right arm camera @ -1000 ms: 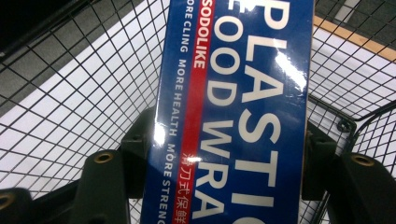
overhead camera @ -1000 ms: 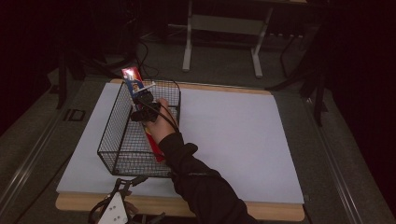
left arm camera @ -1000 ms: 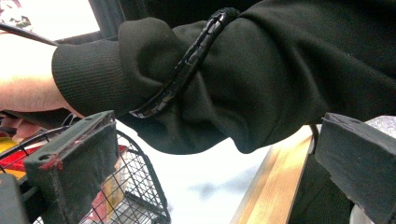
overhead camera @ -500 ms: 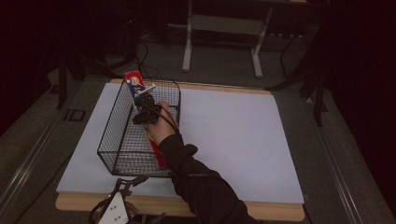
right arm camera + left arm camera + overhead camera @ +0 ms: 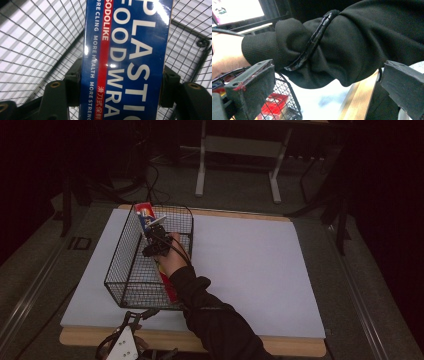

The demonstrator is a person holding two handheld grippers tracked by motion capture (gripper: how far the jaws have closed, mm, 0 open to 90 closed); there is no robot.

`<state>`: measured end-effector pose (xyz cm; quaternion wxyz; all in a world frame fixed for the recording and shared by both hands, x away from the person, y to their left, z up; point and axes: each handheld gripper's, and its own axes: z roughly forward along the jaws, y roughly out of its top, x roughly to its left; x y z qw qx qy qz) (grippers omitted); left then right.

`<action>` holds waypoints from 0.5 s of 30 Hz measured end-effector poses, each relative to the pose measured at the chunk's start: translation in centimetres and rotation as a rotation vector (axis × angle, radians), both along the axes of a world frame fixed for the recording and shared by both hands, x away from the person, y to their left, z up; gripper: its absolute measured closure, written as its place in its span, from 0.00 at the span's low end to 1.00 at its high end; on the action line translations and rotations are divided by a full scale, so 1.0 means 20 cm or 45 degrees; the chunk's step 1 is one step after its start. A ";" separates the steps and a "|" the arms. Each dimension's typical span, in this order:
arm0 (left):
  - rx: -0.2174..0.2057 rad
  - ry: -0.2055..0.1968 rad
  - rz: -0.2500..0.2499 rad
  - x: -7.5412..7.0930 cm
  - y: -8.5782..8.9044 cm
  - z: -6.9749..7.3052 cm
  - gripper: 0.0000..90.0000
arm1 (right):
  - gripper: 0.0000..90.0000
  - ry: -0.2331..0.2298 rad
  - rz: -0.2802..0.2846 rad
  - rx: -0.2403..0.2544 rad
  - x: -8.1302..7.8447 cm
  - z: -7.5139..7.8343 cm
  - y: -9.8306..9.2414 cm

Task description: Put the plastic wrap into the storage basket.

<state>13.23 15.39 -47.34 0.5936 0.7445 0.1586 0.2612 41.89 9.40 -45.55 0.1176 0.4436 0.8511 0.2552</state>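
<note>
A long blue and red box of plastic food wrap (image 5: 144, 215) (image 5: 130, 50) stands tilted in the far left corner of a black wire basket (image 5: 120, 265). My right gripper (image 5: 157, 239) (image 5: 121, 86) is shut on its lower part, one jaw on each side, with basket mesh (image 5: 37, 37) behind it. A red box (image 5: 168, 289) (image 5: 270, 106) lies in the basket, partly under the person's black sleeve (image 5: 200, 305). My left gripper (image 5: 140, 315) (image 5: 327, 87) rests at the table's front edge below the basket, its jaws wide open with nothing held; the sleeve (image 5: 352, 47) crosses beyond them.
The basket stands on a white sheet (image 5: 250, 265) that covers a wooden table (image 5: 295, 347). A cable (image 5: 182, 252) trails from the right gripper over the hand. Metal frame legs (image 5: 201, 170) stand on the floor behind the table.
The right gripper has sunk a little with the food wrap box, so the box now sits lower in the basket's far corner. The left gripper has stayed where it was.
</note>
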 end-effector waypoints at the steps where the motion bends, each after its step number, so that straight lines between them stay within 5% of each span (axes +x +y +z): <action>1: 0.001 -0.001 0.000 0.00 0.00 0.00 0.00 | 0.42 -0.006 0.002 -0.003 0.00 -0.01 0.00; 12: 0.002 0.002 -0.002 0.00 0.00 0.00 0.00 | 0.38 0.010 0.016 0.011 0.02 -0.04 -0.01; 15: 0.007 0.006 -0.004 0.00 0.00 0.00 0.00 | 0.30 -0.006 0.055 0.031 0.02 -0.02 -0.03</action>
